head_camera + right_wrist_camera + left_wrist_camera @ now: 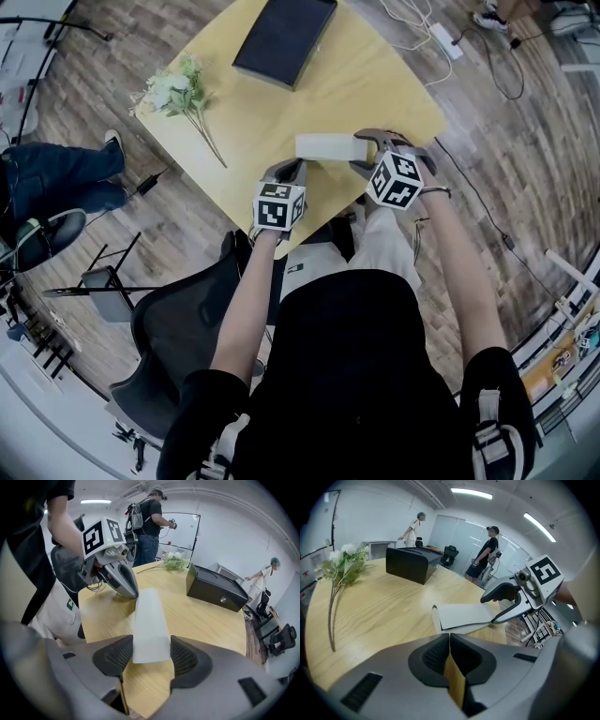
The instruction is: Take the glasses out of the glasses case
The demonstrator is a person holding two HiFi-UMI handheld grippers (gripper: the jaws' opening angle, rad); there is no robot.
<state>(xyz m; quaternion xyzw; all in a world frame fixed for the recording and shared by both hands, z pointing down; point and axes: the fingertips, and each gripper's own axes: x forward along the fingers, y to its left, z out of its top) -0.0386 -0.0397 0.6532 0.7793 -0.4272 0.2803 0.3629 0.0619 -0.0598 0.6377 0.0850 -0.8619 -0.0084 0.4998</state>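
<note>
White glasses case clamped between fingers of right gripper.

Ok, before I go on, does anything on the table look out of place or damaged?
Nothing stands out. The white case lies flat on the table, one end gripped by the right tool; the left tool is shut and empty beside it. The flowers simply lie on their side near a corner.
</note>
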